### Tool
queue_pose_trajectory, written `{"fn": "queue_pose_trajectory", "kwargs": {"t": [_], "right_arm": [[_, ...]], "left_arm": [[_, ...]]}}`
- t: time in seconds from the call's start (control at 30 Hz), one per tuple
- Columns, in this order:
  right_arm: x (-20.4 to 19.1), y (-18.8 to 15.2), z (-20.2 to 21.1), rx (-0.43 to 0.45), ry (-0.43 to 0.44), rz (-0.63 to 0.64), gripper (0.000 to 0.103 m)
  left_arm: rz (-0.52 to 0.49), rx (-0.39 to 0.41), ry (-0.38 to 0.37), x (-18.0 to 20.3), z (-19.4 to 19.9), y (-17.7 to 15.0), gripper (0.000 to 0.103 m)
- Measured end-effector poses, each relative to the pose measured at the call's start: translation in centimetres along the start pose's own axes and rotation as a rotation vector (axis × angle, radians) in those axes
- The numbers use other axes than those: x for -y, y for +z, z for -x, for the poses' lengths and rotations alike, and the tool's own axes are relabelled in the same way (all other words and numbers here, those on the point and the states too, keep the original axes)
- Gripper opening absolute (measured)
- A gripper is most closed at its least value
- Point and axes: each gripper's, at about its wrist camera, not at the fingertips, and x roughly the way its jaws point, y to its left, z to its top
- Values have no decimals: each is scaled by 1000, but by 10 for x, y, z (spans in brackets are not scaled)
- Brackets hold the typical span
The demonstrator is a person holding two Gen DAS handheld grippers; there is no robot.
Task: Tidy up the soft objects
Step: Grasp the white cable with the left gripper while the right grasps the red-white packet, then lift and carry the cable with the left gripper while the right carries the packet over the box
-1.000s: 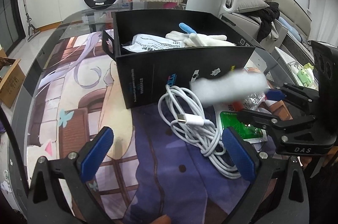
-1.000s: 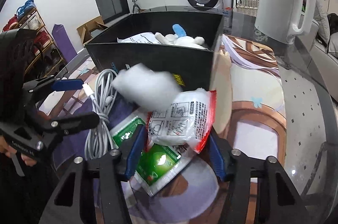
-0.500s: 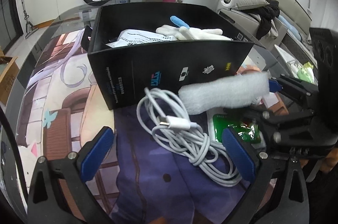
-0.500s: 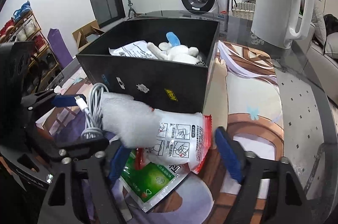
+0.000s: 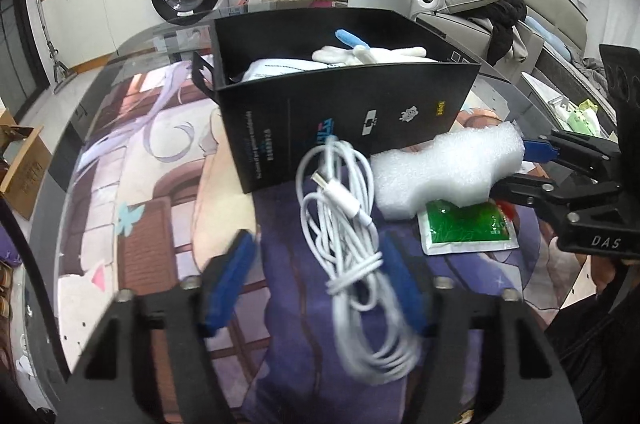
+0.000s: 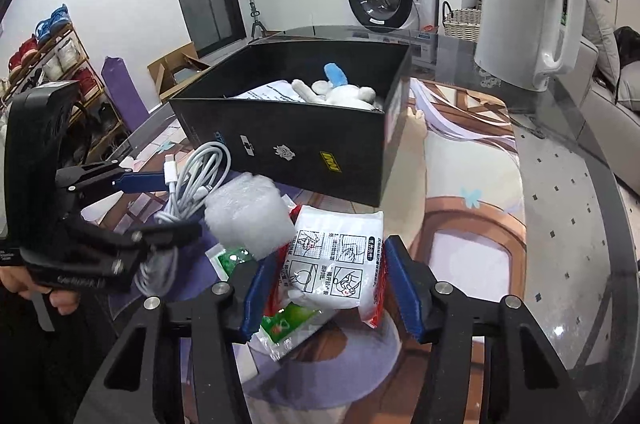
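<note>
A black box [image 5: 344, 112] carries small white, blue and yellow logos. Inside it lies a white plush [image 6: 340, 92] with a blue ear. The coiled cable [image 5: 352, 232] and the foam block [image 5: 444, 168] are white. One sachet [image 5: 464, 224] is bright green; the pouch [image 6: 340, 260] is white with red edging and black line drawings. The table's mat [image 5: 152, 152] shows a pastel cartoon print.

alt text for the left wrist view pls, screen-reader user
The left gripper is closing around a coiled white cable on a printed mat. Beyond it stands a black box holding a white plush; at right the right gripper straddles a foam block.
</note>
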Motion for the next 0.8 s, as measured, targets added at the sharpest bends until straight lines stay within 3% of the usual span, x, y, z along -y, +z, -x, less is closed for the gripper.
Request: {"fn": "queue_pose_trajectory", "kwargs": {"t": [0.13, 0.37, 0.8], "right_arm": [[5, -4, 5, 6, -13, -10, 55], [8, -5, 16, 30, -34, -23, 55], [14, -5, 43, 99, -59, -42, 55]], "left_arm": [[-12, 16, 30, -4, 2, -2, 27], [-28, 34, 33, -5, 7, -3, 26], [-19, 148, 9, -8, 41, 5, 26]]}}
